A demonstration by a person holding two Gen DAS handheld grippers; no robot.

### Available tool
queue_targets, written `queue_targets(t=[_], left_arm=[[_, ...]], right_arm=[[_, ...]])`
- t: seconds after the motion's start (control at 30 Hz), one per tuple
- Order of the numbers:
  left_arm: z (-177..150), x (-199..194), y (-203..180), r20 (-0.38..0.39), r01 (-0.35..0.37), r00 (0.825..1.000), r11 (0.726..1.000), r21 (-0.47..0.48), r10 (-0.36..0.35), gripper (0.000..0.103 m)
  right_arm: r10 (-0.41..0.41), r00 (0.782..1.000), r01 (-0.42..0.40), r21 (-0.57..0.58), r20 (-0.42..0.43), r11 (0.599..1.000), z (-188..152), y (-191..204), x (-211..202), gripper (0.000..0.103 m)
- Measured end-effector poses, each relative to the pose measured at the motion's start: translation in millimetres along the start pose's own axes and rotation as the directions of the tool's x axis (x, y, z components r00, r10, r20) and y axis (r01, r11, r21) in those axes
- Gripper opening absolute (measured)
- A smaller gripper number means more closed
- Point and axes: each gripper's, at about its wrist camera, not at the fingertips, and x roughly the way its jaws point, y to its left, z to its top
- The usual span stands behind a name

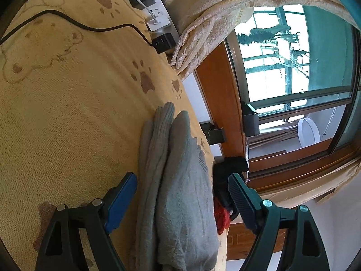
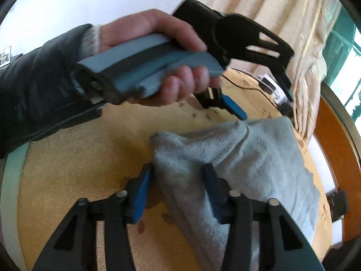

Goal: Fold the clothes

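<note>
A grey fleece garment (image 1: 180, 180) lies folded in a thick bundle on the yellow paw-print bed cover (image 1: 67, 113), near the bed's edge. My left gripper (image 1: 182, 192) is open, its fingers wide on either side of the bundle and the pads apart from it. In the right wrist view my right gripper (image 2: 178, 178) is shut on the near corner of the garment (image 2: 259, 158), with the cloth bunched between its pads. A hand (image 2: 158, 33) in a dark sleeve holds the left gripper (image 2: 261, 101) over the garment's far edge.
A white power strip (image 1: 155, 18) with black chargers and a black cable (image 1: 67, 19) lies at the head of the bed. Cream fabric (image 1: 225, 6) hangs beside it. A wooden window frame (image 1: 221, 94) runs along the bed's edge. Something red (image 1: 222, 219) lies below the edge.
</note>
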Motion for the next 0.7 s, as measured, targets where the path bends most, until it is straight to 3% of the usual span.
queue_targets(t=[0.1, 0.17, 0.23, 0.4, 0.6, 0.7], left_arm=[[0, 0, 0, -0.003, -0.002, 1.0, 1.0, 0.003, 0.002, 0.085], [-1, 0, 0, -0.003, 0.0, 1.0, 1.0, 0.002, 0.0, 0.085], [-1, -1, 0, -0.003, 0.002, 1.0, 1.0, 0.001, -0.002, 0.085], [-1, -2, 3, -0.009, 0.017, 1.0, 1.0, -0.019, -0.017, 0.085], [0, -13, 13, 0.004, 0.082, 0.997, 0.99, -0.117, -0.082, 0.085], [-2, -9, 9, -0.052, 0.034, 0.998, 0.993, -0.112, -0.04, 0.085]], right_arm=[[-0.016, 1.0, 0.016, 0.006, -0.008, 1.0, 2, 0, 0, 0.04], [-0.029, 1.0, 0.029, 0.039, -0.002, 0.999, 3, -6, -3, 0.025], [-0.041, 0.999, 0.04, 0.091, 0.009, 0.995, 3, -16, -8, 0.019], [-0.063, 0.997, 0.053, 0.205, 0.044, 0.977, 0, -42, -25, 0.018], [-0.143, 0.984, 0.108, 0.294, 0.102, 0.95, 1, -71, -58, 0.017], [-0.183, 0.976, 0.135, 0.336, 0.116, 0.932, -1, -84, -69, 0.017]])
